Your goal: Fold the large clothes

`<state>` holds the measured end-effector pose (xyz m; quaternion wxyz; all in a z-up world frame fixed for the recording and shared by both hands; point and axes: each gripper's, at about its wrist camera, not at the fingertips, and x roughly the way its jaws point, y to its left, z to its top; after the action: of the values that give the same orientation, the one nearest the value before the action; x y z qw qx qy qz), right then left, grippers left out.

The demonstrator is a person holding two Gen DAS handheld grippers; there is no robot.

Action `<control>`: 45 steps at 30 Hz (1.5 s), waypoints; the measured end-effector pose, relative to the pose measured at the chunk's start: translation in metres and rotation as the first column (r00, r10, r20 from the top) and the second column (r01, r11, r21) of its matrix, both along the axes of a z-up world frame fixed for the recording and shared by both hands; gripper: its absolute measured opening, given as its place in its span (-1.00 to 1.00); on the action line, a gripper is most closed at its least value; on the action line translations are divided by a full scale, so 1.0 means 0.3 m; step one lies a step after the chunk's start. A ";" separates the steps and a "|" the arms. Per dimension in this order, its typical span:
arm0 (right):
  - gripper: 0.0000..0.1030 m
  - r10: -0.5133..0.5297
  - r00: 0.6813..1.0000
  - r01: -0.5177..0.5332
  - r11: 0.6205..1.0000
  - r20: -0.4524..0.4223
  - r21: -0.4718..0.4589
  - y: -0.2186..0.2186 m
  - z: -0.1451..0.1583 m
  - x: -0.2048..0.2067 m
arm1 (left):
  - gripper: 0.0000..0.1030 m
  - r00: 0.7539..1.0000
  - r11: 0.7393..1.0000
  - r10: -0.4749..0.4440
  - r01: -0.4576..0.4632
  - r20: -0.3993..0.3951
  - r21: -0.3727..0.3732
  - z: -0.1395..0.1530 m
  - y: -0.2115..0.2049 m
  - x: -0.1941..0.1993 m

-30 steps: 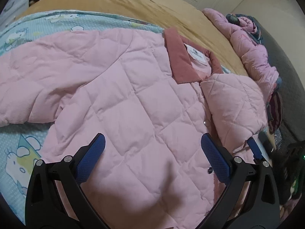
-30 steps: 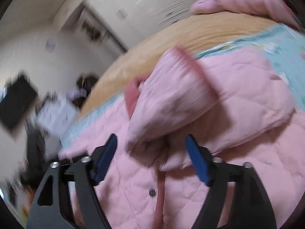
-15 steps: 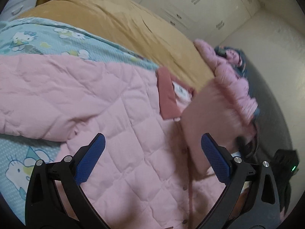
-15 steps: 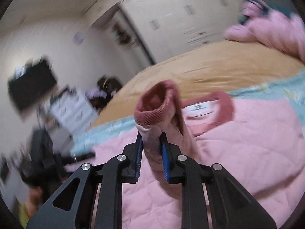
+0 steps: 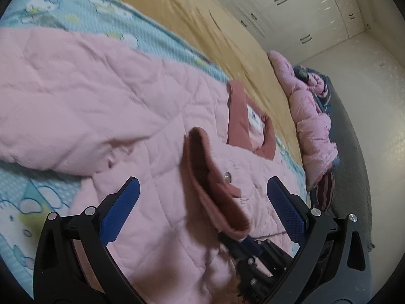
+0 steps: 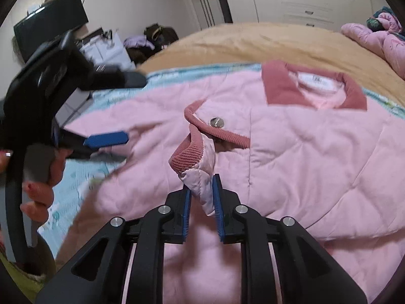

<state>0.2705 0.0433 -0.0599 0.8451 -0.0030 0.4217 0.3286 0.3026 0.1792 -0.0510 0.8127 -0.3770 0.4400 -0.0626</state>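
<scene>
Right hand-held gripper (image 6: 201, 195) pinching pink jacket (image 6: 303, 157) cuff (image 6: 188, 155), left hand-held gripper (image 6: 106, 138) beside

I can make out a white neck label (image 6: 315, 79) inside the pink jacket (image 6: 303, 152) collar; its dark print is too small to read; the snap button's (image 6: 217, 122) embossing is illegible too.

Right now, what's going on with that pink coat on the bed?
A person is folding a quilted pink jacket spread on a cartoon-print blue sheet. The right tongs are shut on the sleeve's ribbed rose cuff end, holding the sleeve over the jacket's front, below the rose collar. The left tongs are open and grip nothing, poised above the jacket's body. A second puffy pink coat lies at the bed's far edge.
</scene>
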 end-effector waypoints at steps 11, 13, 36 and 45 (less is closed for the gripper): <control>0.17 -0.057 0.998 0.059 0.997 -0.035 0.059 -0.185 0.047 -0.054 | 0.83 0.991 0.993 -0.113 0.111 -0.076 -0.031 -0.117 -0.121 0.044; 0.17 -0.122 0.992 0.124 0.990 -0.034 0.066 -0.267 0.061 -0.044 | 0.83 0.990 0.992 -0.126 0.124 -0.070 -0.032 -0.128 -0.145 0.044; 0.18 -0.605 0.792 0.598 0.796 0.086 0.092 -0.965 0.194 0.105 | -0.92 0.972 0.950 -0.128 0.062 0.198 0.306 0.094 -0.177 -0.011; 0.18 -0.483 0.872 0.487 0.873 0.073 -0.034 -0.811 0.125 0.257 | -0.92 0.988 0.942 -0.114 0.075 0.101 0.327 -0.009 -0.152 0.018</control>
<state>0.3477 -0.1999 -0.0224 0.9129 0.0709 0.3906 0.0950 0.3079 0.1336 -0.0537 0.8841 -0.2131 0.4128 -0.0510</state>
